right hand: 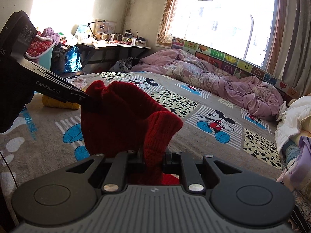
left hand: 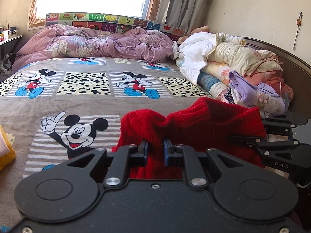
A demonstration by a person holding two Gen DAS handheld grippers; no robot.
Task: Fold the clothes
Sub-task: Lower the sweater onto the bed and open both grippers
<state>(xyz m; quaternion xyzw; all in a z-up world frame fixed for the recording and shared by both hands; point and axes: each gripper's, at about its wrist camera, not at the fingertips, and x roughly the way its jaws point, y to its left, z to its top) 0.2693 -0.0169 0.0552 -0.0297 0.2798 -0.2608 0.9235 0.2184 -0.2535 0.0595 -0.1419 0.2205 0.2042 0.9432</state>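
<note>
Red knitted sweater [left hand: 194,124], bunched at lower centre of both views, hangs above the brown Mickey-print bedspread [left hand: 108,104]. Left gripper [left hand: 155,149] and right gripper [right hand: 153,155] each pinch a fold of its edge. To proceed well, spread the grippers evenly and lay the knit flat before folding.

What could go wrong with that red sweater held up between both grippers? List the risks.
1. The left gripper and the right gripper each pinch only a bunched fold of the red sweater, so the knit may slip from the jaws.
2. The sweater hangs crumpled, so laying it on the Mickey bedspread could trap creases.
3. The piled quilts lie close on the right, so a spread sleeve might land on them.
</note>
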